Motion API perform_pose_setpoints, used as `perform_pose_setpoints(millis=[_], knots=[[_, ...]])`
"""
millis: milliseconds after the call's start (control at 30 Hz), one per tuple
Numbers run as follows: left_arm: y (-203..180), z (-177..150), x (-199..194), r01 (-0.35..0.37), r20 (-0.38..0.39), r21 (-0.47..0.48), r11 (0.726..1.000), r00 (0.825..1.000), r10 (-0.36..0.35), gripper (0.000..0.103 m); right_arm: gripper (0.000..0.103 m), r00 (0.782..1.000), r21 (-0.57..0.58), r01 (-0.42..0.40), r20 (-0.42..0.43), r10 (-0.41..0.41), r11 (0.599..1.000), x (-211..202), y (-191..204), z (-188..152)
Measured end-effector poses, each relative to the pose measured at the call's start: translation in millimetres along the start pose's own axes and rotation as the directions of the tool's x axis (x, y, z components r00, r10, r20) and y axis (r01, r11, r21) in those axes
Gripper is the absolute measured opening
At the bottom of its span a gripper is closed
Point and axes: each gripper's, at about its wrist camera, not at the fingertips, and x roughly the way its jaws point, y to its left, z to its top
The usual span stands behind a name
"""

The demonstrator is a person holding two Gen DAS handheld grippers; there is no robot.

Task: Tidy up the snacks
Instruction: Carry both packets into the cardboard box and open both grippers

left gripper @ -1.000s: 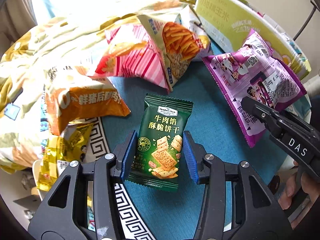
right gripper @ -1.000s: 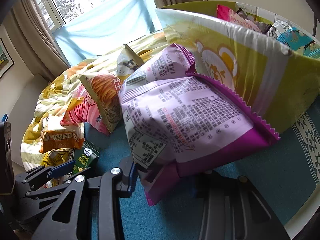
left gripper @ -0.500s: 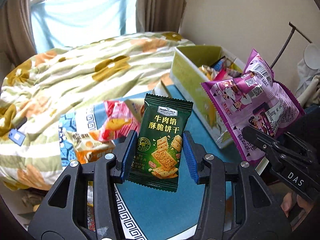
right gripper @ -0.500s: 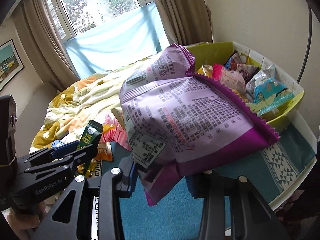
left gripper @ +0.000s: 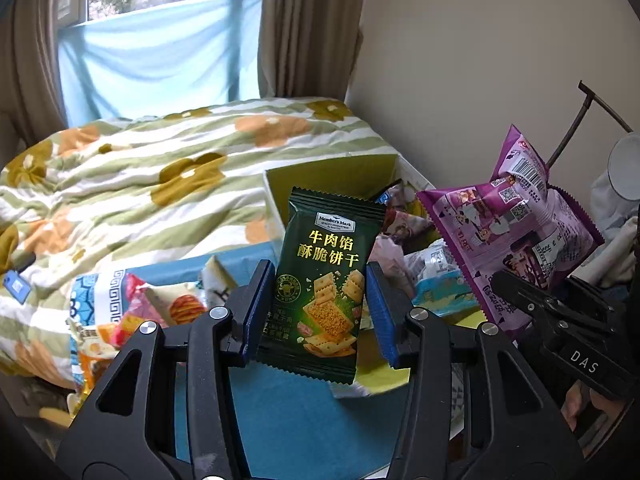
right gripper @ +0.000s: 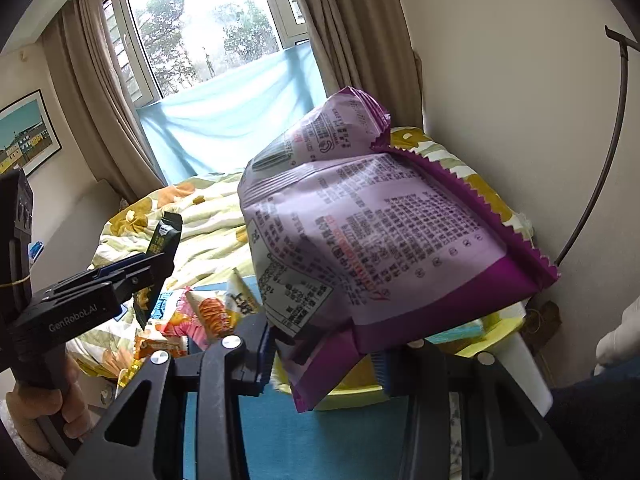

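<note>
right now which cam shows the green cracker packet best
The left wrist view: the green cracker packet faces the lens, label readable, pinched in the left gripper. The right wrist view catches it only edge-on, small, at far left.

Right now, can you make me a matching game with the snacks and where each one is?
Things:
1. green cracker packet
2. purple snack bag
3. pink chip bag
4. yellow-green box

Places:
A. lying on the blue mat
B. pinched in the left hand-held gripper
C. beside the bed, with snacks inside
D. pinched in the right hand-held gripper

Pairs: 1-B, 2-D, 3-A, 4-C
</note>
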Motion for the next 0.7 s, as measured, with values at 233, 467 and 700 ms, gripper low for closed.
perform_pose_setpoints(millis=[233,467,700], knots=[[-51.9,-17.2,68.9,-0.037,-0.127,-0.089,0.995,0.992,0.025,0.042,0.037,0.995,-0.034,-0.066,-0.076,0.063,0.997,26.0,-67.3,15.5],[-67.3,-25.0,72.1,-0.105,-0.142,-0.146,0.984,0.986,0.084,0.101,0.037,0.981,-0.088,-0.146,-0.143,0.132,0.985,45.3,-78.9,19.7],[-46.0,-25.8,34.8,-0.173,-0.088,-0.203,0.964,0.984,0.158,0.101,0.037,0.961,-0.124,-0.233,-0.181,0.209,0.965,48.7,-79.7,16.0]])
